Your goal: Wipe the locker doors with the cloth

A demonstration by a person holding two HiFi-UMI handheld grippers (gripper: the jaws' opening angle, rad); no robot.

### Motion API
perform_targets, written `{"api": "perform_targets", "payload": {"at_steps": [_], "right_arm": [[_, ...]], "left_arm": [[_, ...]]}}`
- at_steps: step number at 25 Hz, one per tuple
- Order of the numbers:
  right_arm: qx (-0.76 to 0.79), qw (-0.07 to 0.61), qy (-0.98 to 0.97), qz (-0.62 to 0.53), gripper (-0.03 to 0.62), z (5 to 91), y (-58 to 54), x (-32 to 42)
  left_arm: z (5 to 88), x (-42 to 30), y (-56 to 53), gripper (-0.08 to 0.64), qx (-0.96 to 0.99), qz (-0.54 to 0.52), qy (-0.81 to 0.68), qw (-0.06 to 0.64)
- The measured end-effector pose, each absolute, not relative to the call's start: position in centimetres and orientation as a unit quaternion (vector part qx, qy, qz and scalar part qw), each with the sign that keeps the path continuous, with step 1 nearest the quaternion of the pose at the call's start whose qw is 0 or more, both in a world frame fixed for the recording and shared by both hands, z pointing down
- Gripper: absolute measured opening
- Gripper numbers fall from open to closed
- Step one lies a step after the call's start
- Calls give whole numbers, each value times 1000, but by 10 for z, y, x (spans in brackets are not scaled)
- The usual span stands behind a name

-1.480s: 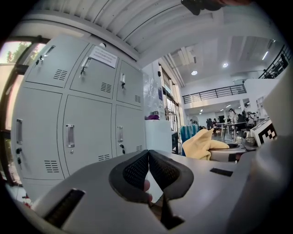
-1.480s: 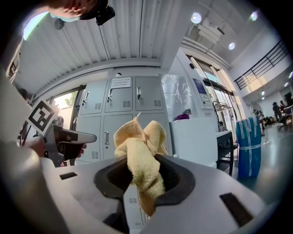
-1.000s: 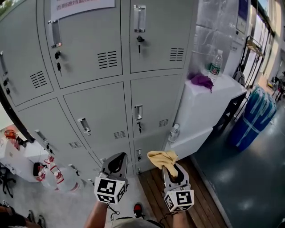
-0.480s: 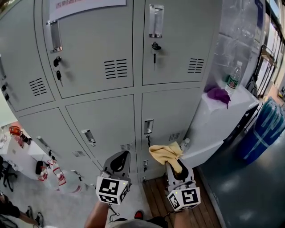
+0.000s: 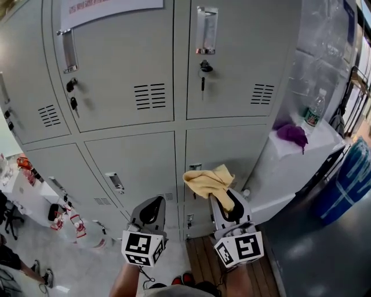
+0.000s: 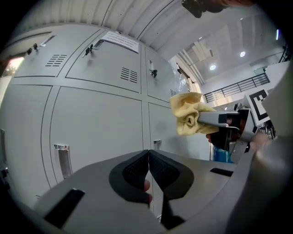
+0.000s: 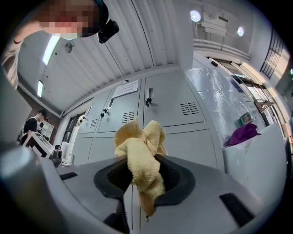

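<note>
Nearest the person, the left gripper (image 5: 153, 204) has its jaws pressed together at the tips with nothing between them. It points at the lower row of lockers. Just beside it, the right gripper (image 5: 227, 203) is clamped on a yellow cloth (image 5: 210, 181). The cloth bunches up above the jaws, and a tail of it hangs down between them. The bunch sits in front of the lower right locker door (image 5: 232, 148), close to its handle; whether it touches the metal cannot be told.

Below the grippers, a strip of wooden floor (image 5: 200, 255) runs to the foot of the lockers. Above the lower doors, the upper locker doors (image 5: 122, 69) have keys hanging in their locks, and a paper notice (image 5: 110, 6) is stuck on the left one. To the right, a white cabinet (image 5: 284, 168) stands against the lockers. A purple rag (image 5: 291, 134) and a plastic bottle (image 5: 313, 110) rest on top of it.
</note>
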State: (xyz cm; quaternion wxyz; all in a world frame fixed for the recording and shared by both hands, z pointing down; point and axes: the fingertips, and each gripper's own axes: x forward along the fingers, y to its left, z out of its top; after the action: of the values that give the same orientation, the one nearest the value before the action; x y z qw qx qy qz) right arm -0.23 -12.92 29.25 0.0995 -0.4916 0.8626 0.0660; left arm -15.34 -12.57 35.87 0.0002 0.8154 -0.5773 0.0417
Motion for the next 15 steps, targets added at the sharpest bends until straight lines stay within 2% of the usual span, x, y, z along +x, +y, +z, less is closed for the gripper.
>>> {"api": "perform_targets", "payload": {"at_steps": [15], "right_arm": [[-436, 110, 892, 53, 130, 252, -205, -36]], "left_arm": [[349, -164, -141, 23, 778, 44, -627, -4]]}}
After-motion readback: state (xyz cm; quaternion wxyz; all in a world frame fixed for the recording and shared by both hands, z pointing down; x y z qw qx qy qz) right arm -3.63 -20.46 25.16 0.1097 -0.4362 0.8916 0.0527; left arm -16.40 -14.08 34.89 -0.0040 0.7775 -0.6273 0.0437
